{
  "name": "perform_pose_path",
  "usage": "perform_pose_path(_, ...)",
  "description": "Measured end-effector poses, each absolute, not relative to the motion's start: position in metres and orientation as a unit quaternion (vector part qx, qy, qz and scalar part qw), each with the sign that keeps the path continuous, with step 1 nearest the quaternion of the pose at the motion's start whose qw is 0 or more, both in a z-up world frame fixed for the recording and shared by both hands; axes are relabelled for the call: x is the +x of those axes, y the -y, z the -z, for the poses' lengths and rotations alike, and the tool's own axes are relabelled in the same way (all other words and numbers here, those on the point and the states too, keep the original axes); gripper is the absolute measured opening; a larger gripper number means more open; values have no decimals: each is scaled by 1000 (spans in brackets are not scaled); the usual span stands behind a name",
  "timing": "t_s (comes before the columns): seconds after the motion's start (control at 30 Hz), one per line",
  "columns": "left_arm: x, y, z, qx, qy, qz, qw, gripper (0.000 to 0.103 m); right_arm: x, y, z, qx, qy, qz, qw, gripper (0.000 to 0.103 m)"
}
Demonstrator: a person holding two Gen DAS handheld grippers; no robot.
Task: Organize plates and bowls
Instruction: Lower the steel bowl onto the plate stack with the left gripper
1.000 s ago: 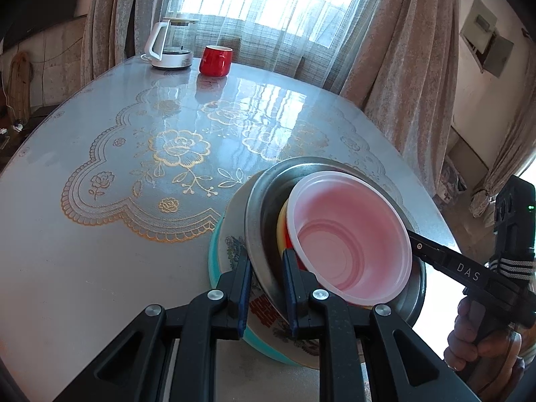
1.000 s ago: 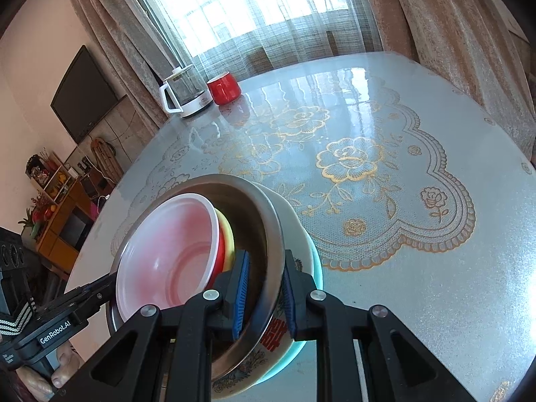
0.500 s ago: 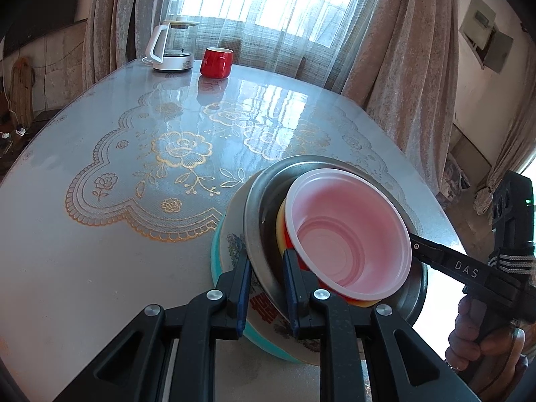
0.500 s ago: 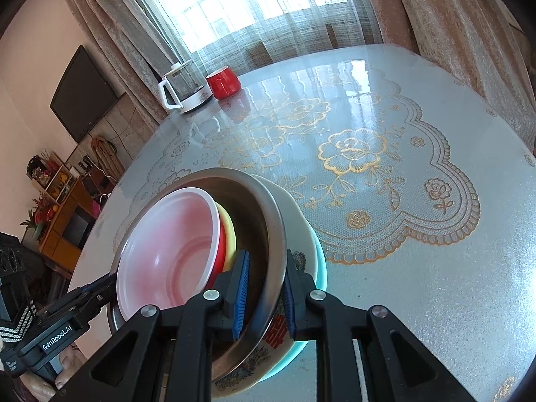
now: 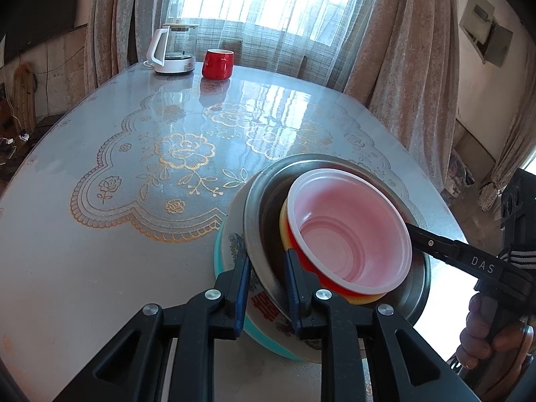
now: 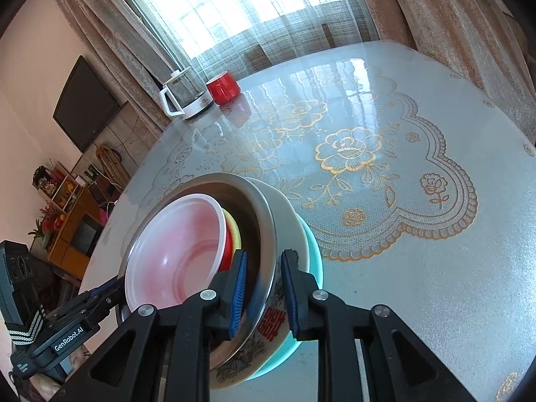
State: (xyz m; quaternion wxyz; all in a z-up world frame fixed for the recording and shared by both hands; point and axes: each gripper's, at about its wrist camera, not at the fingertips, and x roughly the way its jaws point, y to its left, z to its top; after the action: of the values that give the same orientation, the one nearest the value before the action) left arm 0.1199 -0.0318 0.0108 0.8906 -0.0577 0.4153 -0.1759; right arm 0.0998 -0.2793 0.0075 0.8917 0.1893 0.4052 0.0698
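Nearest, left gripper [image 5: 264, 288], fingers clamped on the near rim of a steel bowl [image 5: 258, 231], one blue-padded finger inside, the other outside against the dish below. Opposite, right gripper [image 6: 263, 289], likewise clamped on the far side of the same steel rim, wall between its pads. Nested stack at the counter's near edge: pale pink plastic bowl [image 5: 348, 234] on top, red bowl [image 5: 303, 256] and yellow bowl [image 5: 284, 221] under it, all inside the steel bowl; beneath, a cream floral dish [image 5: 264, 305] with red characters, then a teal plate [image 5: 219, 251] at the bottom. Stack tilted in both views; whether the teal plate touches the counter, hard to tell through the fisheye bend.

Beyond the stack, a round glossy counter [image 5: 83, 268] under a clear cover printed with gold roses and a scalloped lace border, window light mirrored in its sheen. At the far edge, well apart from the stack, a red mug [image 5: 217, 63] just beside a glass kettle [image 5: 172, 50] with a white handle and base.

Behind, a bright window [image 5: 268, 3] veiled in sheer netting, flanked by heavy beige curtains [image 5: 395, 50]. On the left wall in the right wrist view, a dark flat television [image 6: 83, 104]; below it, a wooden cabinet [image 6: 72, 231] with small ornaments.
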Motion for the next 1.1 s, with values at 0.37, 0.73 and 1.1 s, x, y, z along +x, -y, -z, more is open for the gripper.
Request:
perform_pose_path(0.37, 118, 35, -11, -53, -413, 168, 894, 21, 96, 268, -10, 158, -395, -58, 903, 14)
perform_pose_path(0.73, 116, 34, -11, -57, -408, 164, 896, 22, 94, 270, -10, 158, -394, -59, 903, 14)
perform_pose_path(1.1, 110, 37, -13, -27, -384, 137, 913, 24, 92, 277, -7, 183, -399, -61, 896, 21)
